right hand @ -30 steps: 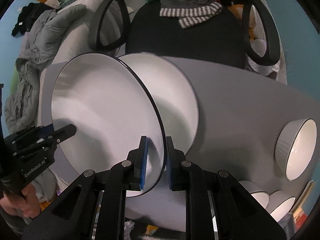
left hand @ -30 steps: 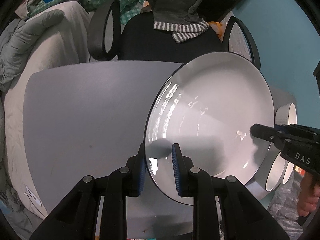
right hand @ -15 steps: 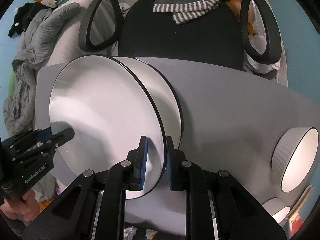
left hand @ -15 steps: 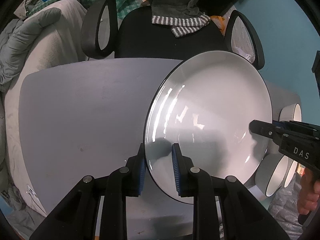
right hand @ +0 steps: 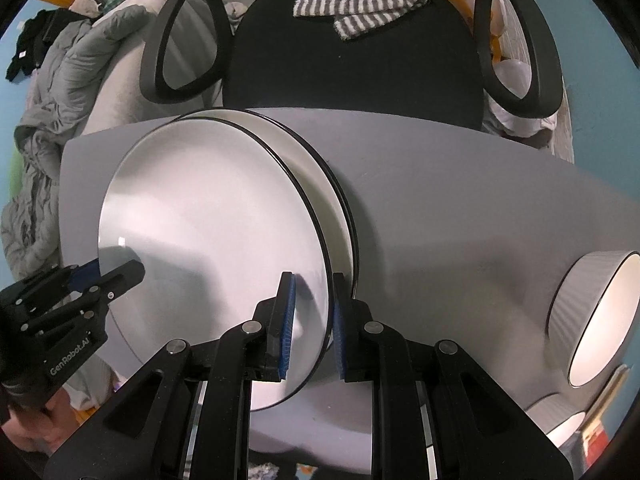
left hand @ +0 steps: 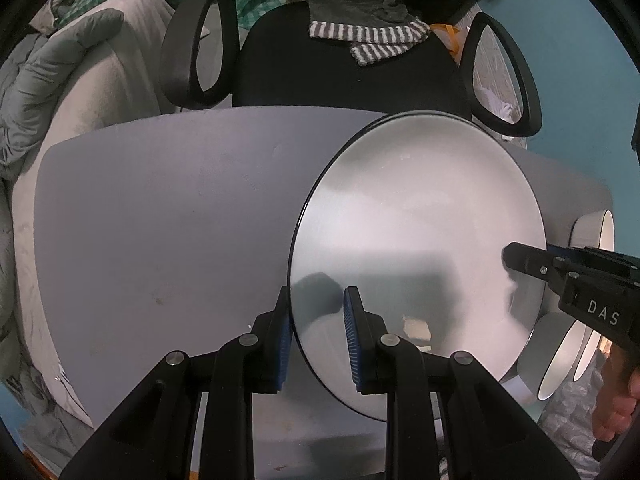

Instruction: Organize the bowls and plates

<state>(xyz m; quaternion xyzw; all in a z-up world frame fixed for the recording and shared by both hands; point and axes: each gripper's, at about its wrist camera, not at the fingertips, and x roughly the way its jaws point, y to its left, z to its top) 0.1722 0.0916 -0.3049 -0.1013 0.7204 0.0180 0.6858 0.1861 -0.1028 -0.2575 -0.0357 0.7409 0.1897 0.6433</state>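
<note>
Both grippers hold one large white plate with a black rim (left hand: 416, 240), also seen in the right wrist view (right hand: 216, 248). My left gripper (left hand: 316, 320) is shut on its left edge. My right gripper (right hand: 312, 312) is shut on its right edge and also shows in the left wrist view (left hand: 520, 258). The held plate sits low, just over a stack of similar plates (right hand: 340, 208) on the grey table (left hand: 160, 232). White ribbed bowls stand at the table's right end (right hand: 596, 312), and they show in the left wrist view (left hand: 592, 228).
A black office chair (left hand: 344, 76) with a striped cloth stands behind the table. Grey bedding (left hand: 60, 92) lies at the left. A teal wall (left hand: 580, 60) is on the right. More bowls (left hand: 560, 352) sit at the near right edge.
The held plate has come down and flattened over the stack of plates. Both grippers moved with it and kept their grip.
</note>
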